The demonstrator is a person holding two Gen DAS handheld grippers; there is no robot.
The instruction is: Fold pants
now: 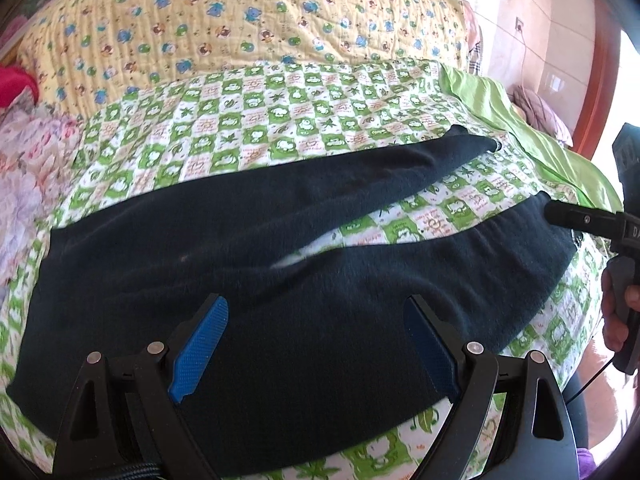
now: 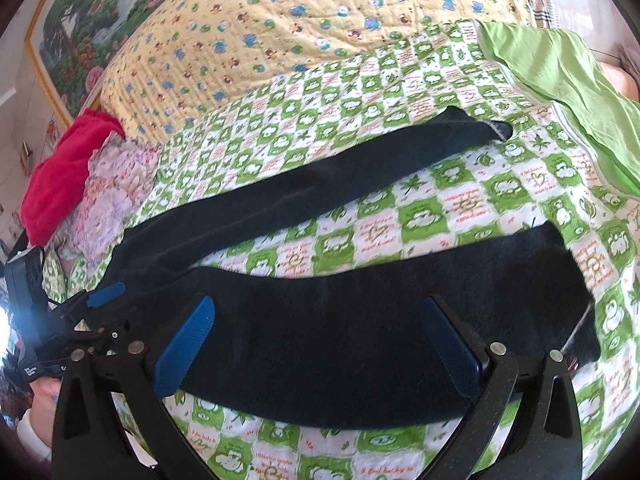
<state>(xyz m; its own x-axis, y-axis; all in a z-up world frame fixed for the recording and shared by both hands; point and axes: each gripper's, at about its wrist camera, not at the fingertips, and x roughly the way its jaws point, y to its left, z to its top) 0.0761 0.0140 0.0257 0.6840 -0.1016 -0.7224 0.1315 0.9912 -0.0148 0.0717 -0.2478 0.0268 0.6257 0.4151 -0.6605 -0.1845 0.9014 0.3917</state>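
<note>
Dark navy pants lie flat on a green-and-white checked quilt, waist to the left and the two legs spread in a V to the right. My left gripper hovers open over the waist and seat area, its blue pads wide apart. My right gripper is open above the near leg, close to its hem. The far leg runs off to the upper right. In the left wrist view, the right gripper shows at the near leg's end. The right wrist view catches the left gripper at the left edge.
A yellow quilt with cartoon animals covers the bed behind. A lime-green cloth lies at the right edge, with a red garment and floral fabric at the left. A framed picture hangs on the wall.
</note>
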